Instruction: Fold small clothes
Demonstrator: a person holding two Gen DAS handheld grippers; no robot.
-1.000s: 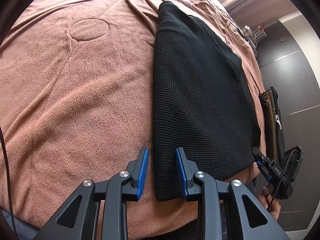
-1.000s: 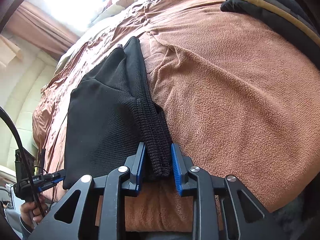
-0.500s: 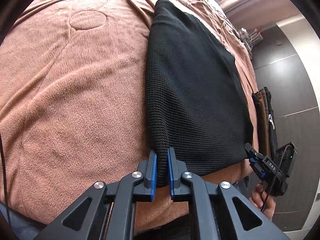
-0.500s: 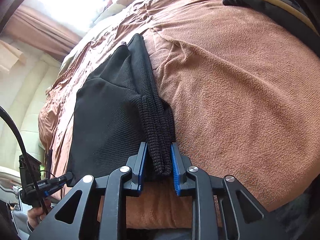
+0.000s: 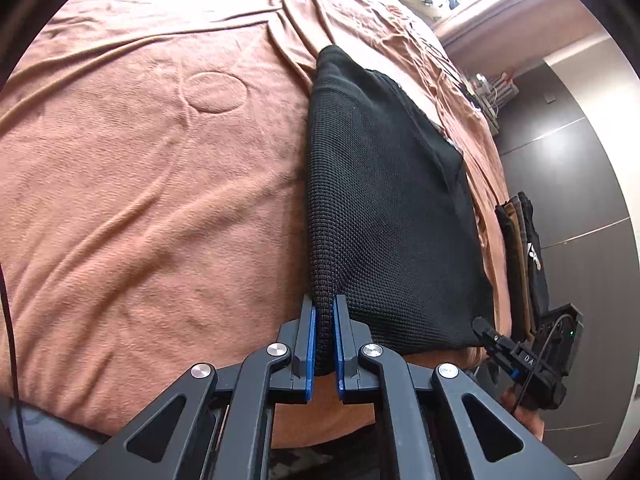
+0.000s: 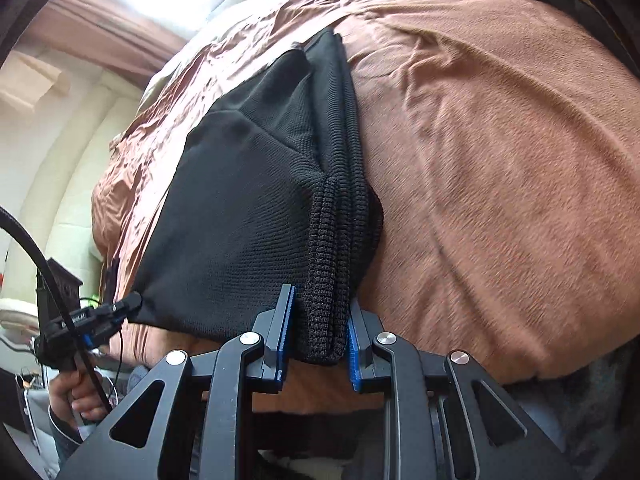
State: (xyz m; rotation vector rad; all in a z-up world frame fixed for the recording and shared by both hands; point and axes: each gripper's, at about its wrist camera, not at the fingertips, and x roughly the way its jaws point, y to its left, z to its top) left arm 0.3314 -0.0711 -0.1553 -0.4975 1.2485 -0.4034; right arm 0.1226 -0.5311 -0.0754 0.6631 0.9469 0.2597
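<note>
Newly lifted garment (image 5: 384, 208) between both tongs (image 5: 323, 312)

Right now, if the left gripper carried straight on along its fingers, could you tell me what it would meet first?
The left gripper is shut on the near corner of the black knit garment, so it would push into that cloth first, probably then the brown blanket beneath; depth is unclear.

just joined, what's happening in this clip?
A person is folding a black knit garment on a bed covered by a brown blanket, with a handheld gripper in each hand. The left gripper is shut on the garment's near left corner; the right gripper is shut on the thicker, bunched near right corner. Both near corners are pinched, the rest lies flat. A stack of folded clothes sits at the bed's edge.
</note>
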